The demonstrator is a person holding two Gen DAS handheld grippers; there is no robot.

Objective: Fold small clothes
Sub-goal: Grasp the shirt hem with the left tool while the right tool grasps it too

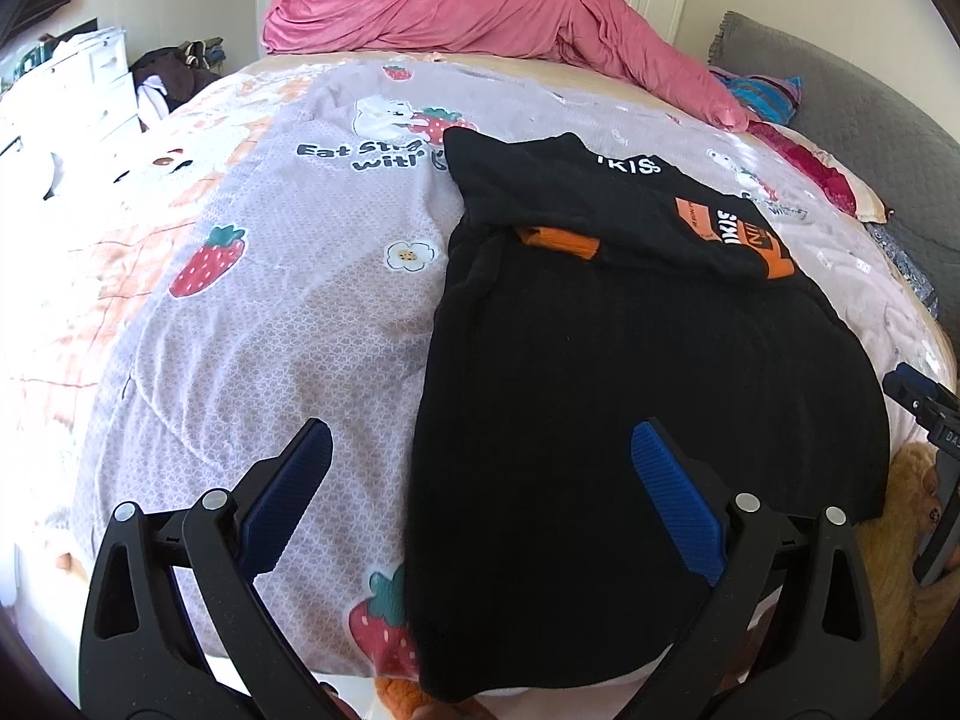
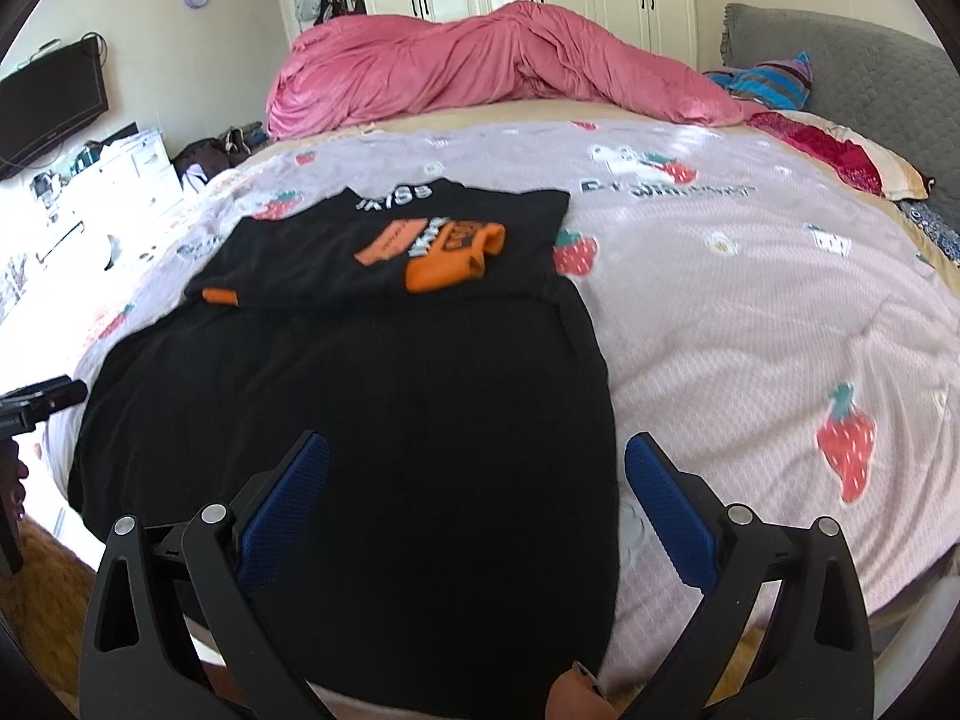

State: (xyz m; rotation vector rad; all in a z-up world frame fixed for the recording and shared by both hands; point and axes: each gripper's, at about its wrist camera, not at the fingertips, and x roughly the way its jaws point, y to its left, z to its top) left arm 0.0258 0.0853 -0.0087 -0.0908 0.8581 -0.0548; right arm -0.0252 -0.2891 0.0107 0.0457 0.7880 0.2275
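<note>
Black top [image 1: 630,372] with orange cuffs lies flat on the strawberry-print bedspread [image 1: 288,312], filling the centre and lower right of the left wrist view and the lower centre of the right wrist view, its sleeves folded across the far part. We hold the left gripper [image 1: 480,498] spread wide over the garment's left edge, gripping nothing. Our right gripper [image 2: 477,504] is likewise spread, straddling the right edge, with a pink duvet [image 2: 480,60] heaped along the top of the frame.

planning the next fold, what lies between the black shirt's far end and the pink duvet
Only bare strawberry bedspread between black shirt and pink duvet, right wrist view.
</note>
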